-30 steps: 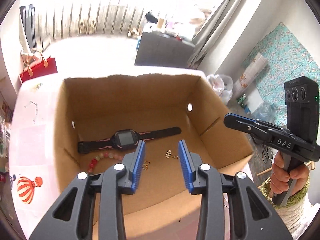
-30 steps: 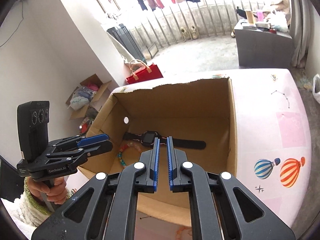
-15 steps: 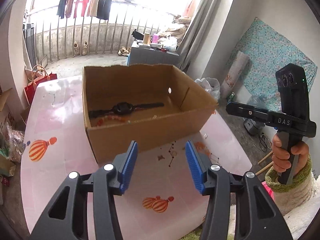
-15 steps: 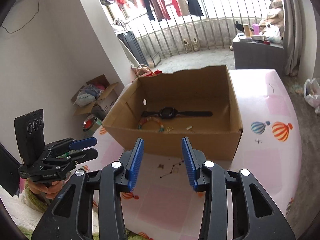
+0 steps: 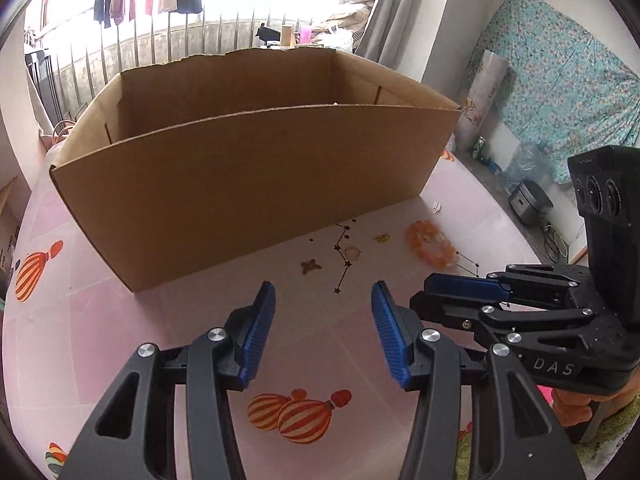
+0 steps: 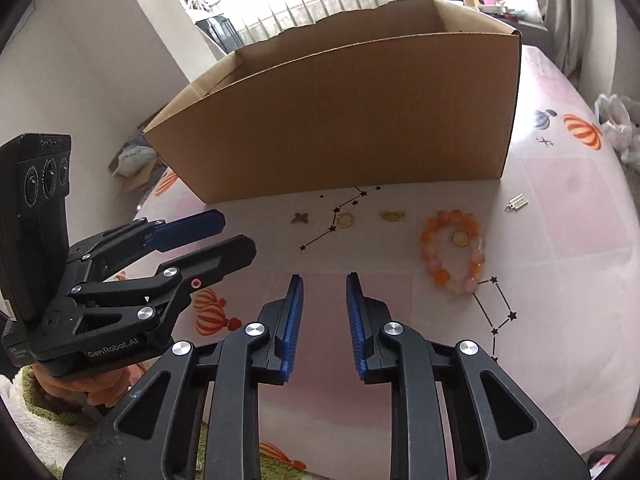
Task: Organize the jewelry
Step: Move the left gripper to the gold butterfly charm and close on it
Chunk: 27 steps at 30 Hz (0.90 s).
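**Jewelry lies loose on the bench in front of the cardboard box**

Jewelry pieces sit scattered on my pink bench [image 5: 120,320], on the near side of the cardboard box [image 5: 248,176]. From my left wrist camera, the orange bead bracelet [image 5: 430,246] lies to the right, just beyond the tip of my right gripper [image 5: 440,292], which reaches in from the right edge. Left of the bracelet I see a small gold charm [image 5: 382,237], then a gold ring [image 5: 353,253], then a butterfly-shaped piece [image 5: 310,266], all apart from one another. A tiny silver piece [image 5: 437,207] rests farther right, close to the box's corner. My left gripper [image 5: 323,332] hangs above the bench with its jaws spread wide and nothing between them. The near wall of the box hides its inside.

From my right wrist camera, the bead bracelet [image 6: 454,252] lies right of centre with a small gold ring [image 6: 460,238] inside its loop. A silver charm [image 6: 518,202] sits farther right. To the left, in a row near the box [image 6: 360,120], come the gold charm [image 6: 393,215], another gold ring [image 6: 344,219] and the butterfly piece [image 6: 300,218]. My right gripper [image 6: 324,316] has its jaws parted and empty, above bare bench [image 6: 580,280]. My left gripper [image 6: 228,236] enters from the left, its jaws apart too, holding nothing.
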Motion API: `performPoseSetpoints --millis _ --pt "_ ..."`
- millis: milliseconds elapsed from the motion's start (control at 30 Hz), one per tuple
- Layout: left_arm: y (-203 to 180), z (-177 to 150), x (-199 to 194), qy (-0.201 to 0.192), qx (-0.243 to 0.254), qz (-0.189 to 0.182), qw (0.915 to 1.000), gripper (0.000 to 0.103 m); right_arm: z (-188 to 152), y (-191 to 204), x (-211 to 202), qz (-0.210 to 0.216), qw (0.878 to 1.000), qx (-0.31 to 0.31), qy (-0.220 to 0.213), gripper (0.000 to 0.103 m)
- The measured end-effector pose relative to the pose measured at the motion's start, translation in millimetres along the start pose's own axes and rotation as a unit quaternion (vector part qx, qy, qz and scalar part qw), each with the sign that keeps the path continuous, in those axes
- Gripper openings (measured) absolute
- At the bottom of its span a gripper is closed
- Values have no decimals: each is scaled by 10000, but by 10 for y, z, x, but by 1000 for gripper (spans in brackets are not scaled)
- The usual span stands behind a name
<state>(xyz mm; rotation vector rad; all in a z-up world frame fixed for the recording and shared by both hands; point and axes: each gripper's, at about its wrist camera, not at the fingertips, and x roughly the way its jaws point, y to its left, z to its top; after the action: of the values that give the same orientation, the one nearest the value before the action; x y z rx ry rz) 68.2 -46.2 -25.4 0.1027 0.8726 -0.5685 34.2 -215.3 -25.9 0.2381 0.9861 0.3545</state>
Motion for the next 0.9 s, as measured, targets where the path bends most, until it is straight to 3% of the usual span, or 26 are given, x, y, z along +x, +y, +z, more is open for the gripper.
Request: performPoseSetpoints --millis 400,567,767,900 --pt "-49 95 223 28 49 73 10000 47 55 -145 57 -214 9997 50 -137 12" --pt "-80 170 311 10 118 186 9998 36 56 -161 78 -215 9996 84 -169 11" --pt "-67 219 461 271 92 297 9991 23 -29 -216 61 -209 9996 85 -159 11" --pt "-56 219 520 341 96 415 9985 22 -34 -237 56 -211 9996 128 -169 11"
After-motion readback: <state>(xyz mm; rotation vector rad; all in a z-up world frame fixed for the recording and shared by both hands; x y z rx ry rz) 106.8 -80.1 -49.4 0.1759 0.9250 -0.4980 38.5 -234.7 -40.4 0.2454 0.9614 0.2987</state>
